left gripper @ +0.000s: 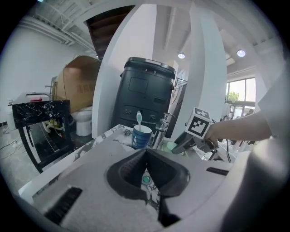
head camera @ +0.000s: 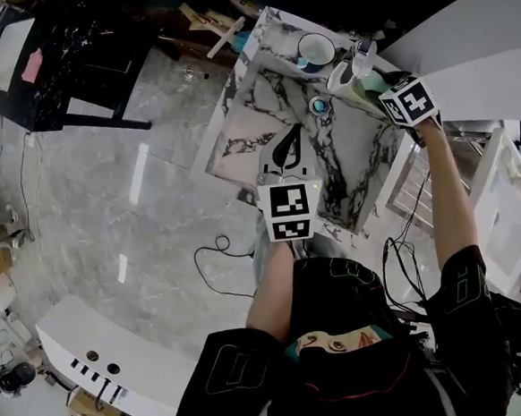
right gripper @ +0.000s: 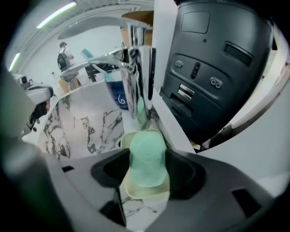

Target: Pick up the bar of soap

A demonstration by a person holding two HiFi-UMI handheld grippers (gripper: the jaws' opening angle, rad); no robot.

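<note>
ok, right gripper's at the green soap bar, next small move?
Probably close the right gripper firmly on the pale green bar of soap. Its jaws flank the bar closely, contact unclear, and it lies on the pale yellow soap dish, so grip before lifting.

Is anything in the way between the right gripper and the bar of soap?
Nothing visible. The bar of soap already sits between the right gripper's jaws, over its dish; the faucet stands beyond it.

A black short-sleeved shirt (head camera: 341, 317) with thin green outlines was worn; the left gripper (head camera: 288, 153) and right gripper (head camera: 365, 81) bore black-and-white marker cubes.
</note>
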